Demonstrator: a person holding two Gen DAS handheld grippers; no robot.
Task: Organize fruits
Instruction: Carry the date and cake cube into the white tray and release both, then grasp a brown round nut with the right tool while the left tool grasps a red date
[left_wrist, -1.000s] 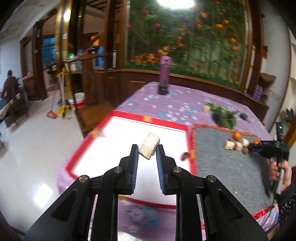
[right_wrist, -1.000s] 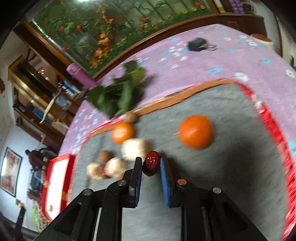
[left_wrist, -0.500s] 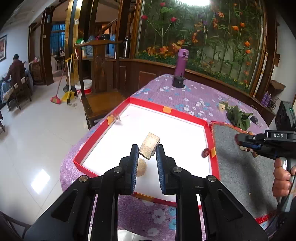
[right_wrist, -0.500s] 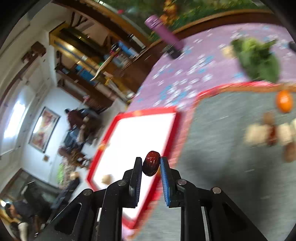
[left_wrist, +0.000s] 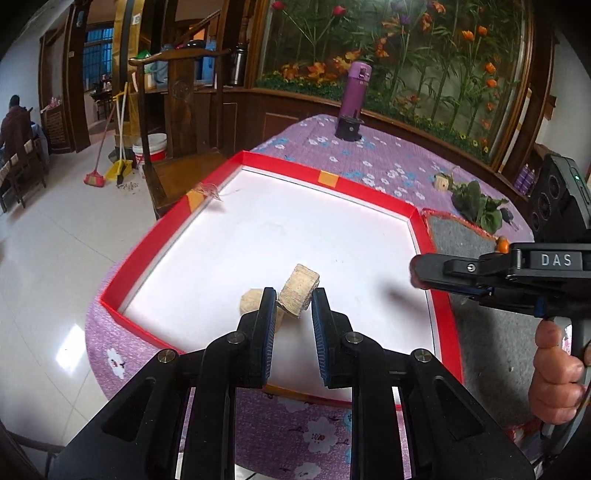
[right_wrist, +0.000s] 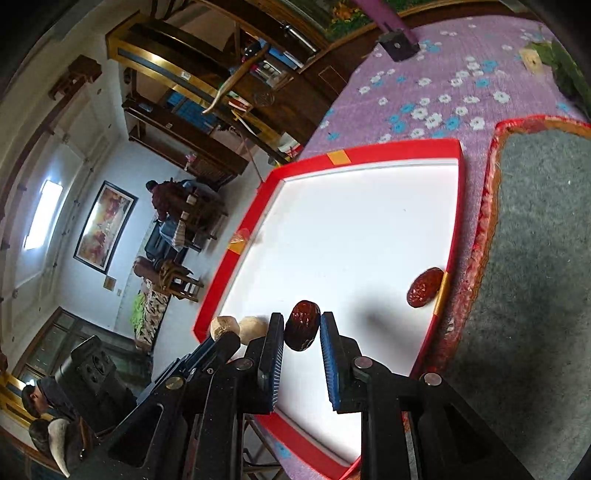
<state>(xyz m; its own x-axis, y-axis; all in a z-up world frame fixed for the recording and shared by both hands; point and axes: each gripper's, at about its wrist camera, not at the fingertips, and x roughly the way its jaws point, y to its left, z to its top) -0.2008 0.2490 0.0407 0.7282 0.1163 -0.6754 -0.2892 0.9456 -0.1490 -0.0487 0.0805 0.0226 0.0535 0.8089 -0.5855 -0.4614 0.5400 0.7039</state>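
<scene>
My left gripper (left_wrist: 294, 306) is shut on a tan, cut chunk of fruit (left_wrist: 298, 293) and hangs low over the near part of the white, red-rimmed tray (left_wrist: 369, 194). A second tan piece (left_wrist: 251, 300) lies in the tray just left of it. My right gripper (right_wrist: 302, 332) is shut on a dark red date (right_wrist: 302, 328) over the tray's near side. Another date (right_wrist: 424, 287) lies in the tray against the right rim (right_wrist: 456, 229). In the right wrist view the left gripper (right_wrist: 221, 341) shows at lower left with its tan chunk (right_wrist: 222, 326).
A grey mat (left_wrist: 461, 236) lies to the right of the tray, with an orange (left_wrist: 501, 243) on it. On the purple flowered cloth farther back are green leaves (left_wrist: 476, 203), a small wooden block (left_wrist: 441, 181) and a purple bottle (left_wrist: 354, 92). A wooden chair (left_wrist: 173, 110) stands at the table's left.
My right gripper has carried the date from the grey mat leftward to above the tray. My left gripper has sunk toward the tray with its tan chunk.
</scene>
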